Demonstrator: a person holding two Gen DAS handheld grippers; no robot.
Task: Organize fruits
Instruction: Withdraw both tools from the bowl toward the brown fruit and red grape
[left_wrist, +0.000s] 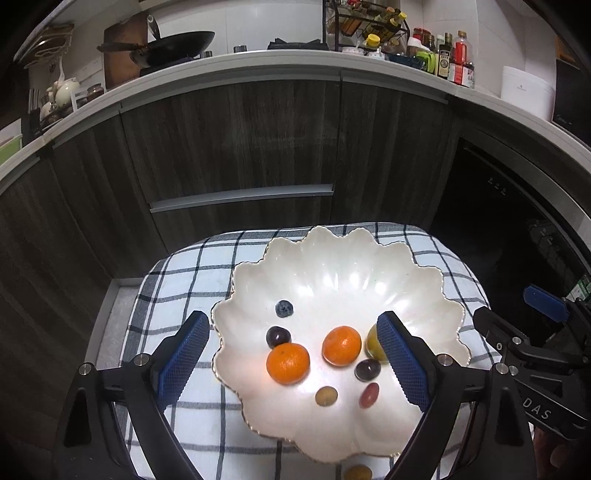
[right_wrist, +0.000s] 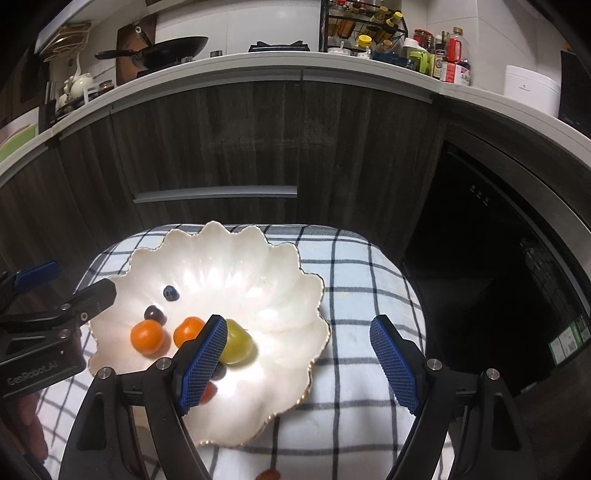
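both grippers, left gripper (left_wrist: 291, 363) and right gripper (right_wrist: 299, 363), hover with jaws spread and empty over a scalloped white dish (left_wrist: 406, 295) on the checked-cloth desk (left_wrist: 177, 280), where two oranges (left_wrist: 287, 363), grapes and a blueberry (left_wrist: 284, 308) lie gathered; one stray fruit (left_wrist: 357, 472) waits outside the rim.

The left two-finger gripper (left_wrist: 293, 356) has matte black angular arms, silver round pivot screws and blue cross-hatched rubber pads (left_wrist: 184, 363). The right two-finger gripper (right_wrist: 297, 363) matches it; its black body reads "DAS".
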